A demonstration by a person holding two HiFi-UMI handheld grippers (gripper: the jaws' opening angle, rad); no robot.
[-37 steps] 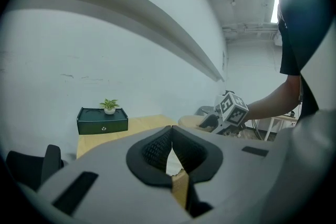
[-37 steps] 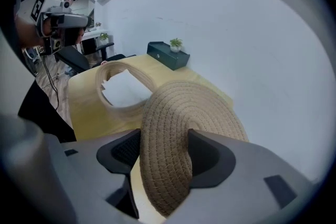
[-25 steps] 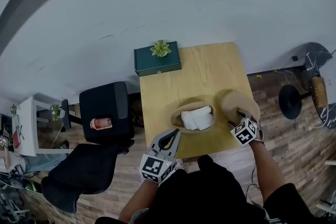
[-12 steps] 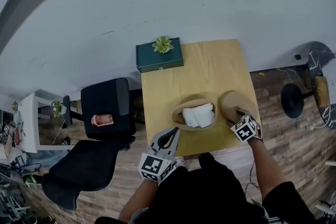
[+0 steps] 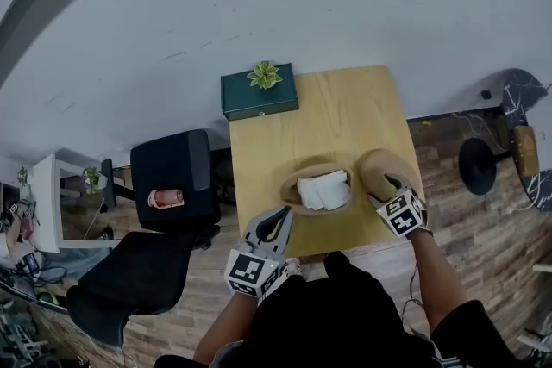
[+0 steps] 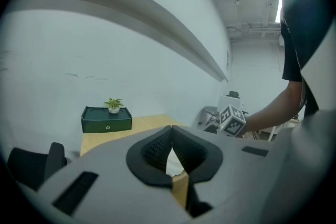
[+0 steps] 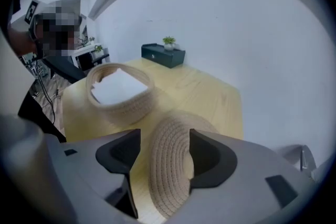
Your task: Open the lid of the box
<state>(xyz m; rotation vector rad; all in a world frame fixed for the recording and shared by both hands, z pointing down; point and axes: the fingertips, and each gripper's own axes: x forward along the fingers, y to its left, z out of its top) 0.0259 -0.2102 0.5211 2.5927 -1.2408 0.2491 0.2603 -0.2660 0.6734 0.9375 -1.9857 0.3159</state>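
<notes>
Woven lid point(image 5: 385, 171) lies off the box point(image 5: 291, 184), flat on the table point(image 5: 345, 108), right of centre. Right gripper point(image 7: 164, 138) straddles its edge, fingers just easing apart, no pinch. Looks light, stiffish and grippy, so take the rim. Left gripper point(image 6: 171, 131) is closed, empty

Just been easing apart the jaws of the right gripper point(image 7: 163, 159) round the woven lid point(image 7: 169, 178) lying on the table point(image 7: 207, 97), open box point(image 7: 128, 106) ahead-left of the claw.
</notes>
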